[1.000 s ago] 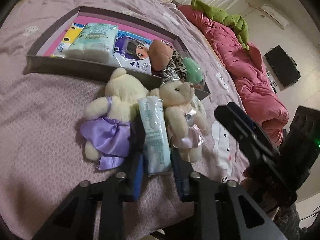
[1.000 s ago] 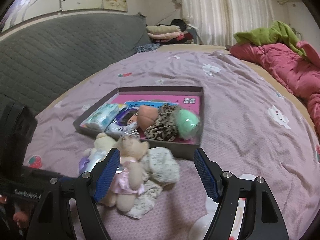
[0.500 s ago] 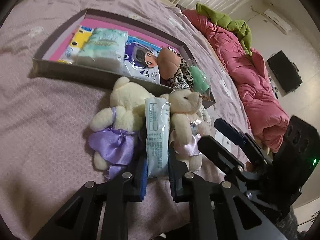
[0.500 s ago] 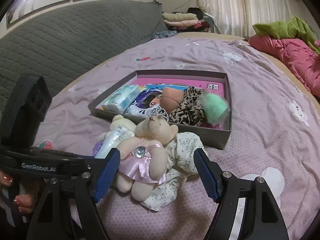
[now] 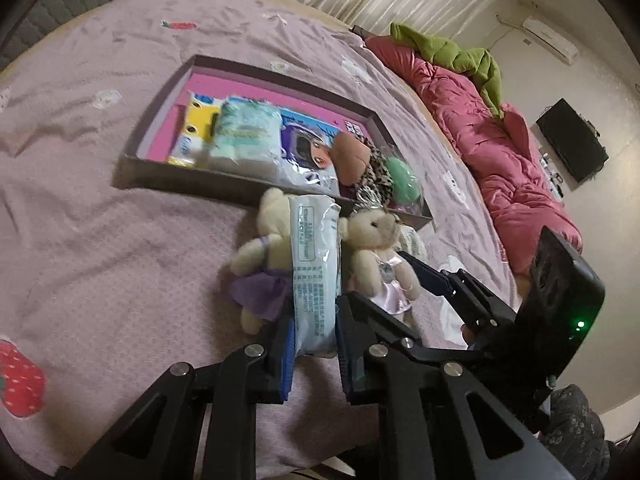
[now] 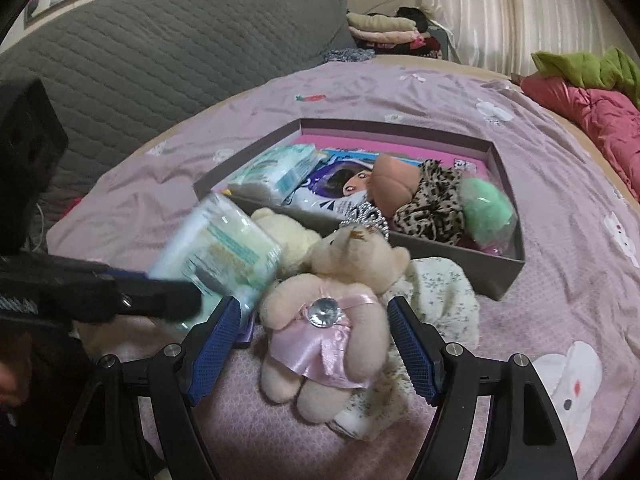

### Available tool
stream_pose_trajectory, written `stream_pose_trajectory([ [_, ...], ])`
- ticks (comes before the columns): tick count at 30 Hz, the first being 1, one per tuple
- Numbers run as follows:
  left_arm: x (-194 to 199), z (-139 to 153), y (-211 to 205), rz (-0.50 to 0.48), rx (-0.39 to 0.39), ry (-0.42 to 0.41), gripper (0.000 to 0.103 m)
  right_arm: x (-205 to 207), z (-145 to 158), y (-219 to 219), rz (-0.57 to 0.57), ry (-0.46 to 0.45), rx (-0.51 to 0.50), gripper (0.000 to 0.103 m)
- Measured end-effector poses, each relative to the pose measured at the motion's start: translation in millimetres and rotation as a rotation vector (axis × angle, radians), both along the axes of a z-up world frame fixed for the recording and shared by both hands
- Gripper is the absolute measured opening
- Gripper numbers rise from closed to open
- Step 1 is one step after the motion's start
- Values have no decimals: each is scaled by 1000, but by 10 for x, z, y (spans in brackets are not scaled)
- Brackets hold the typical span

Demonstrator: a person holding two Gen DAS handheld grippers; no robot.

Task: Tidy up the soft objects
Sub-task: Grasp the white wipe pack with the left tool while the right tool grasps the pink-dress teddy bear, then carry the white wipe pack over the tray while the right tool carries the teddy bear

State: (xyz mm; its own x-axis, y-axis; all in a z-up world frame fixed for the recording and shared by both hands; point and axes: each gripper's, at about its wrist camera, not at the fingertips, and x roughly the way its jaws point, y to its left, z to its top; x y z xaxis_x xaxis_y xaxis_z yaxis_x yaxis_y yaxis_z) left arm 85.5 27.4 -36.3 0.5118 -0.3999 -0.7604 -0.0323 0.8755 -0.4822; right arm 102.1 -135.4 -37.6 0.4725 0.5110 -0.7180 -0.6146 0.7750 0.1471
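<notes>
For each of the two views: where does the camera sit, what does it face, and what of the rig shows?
Left wrist: behind the left gripper, shut on the tissue pack, facing the box; the right gripper reaches in.
Right wrist: behind the open right gripper, straddling the pink-dress bear; the left gripper enters from the left.
Shared: pack, bear, box, bed.

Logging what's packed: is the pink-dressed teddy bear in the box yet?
Out. The pink-dressed cream teddy bear lies on the bedspread before the grey shallow box.
</notes>
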Motion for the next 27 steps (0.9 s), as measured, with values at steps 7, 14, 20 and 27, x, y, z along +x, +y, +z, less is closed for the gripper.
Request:
stream_pose_trajectory([
  [7,-36,53,223,43,-18,-19,18,109,-157,37,-34,25,-36,53],
  [14,-22,56,209,44,-14,-32,18,87,-41,-52,-24,5,41,44],
  [20,-41,139,194,47,-3,-56,18,30,183,-131,-16,-49,127,44],
  [27,-25,248,126,47,15,-82,18,-12,354,-172,-21,-97,168,44],
])
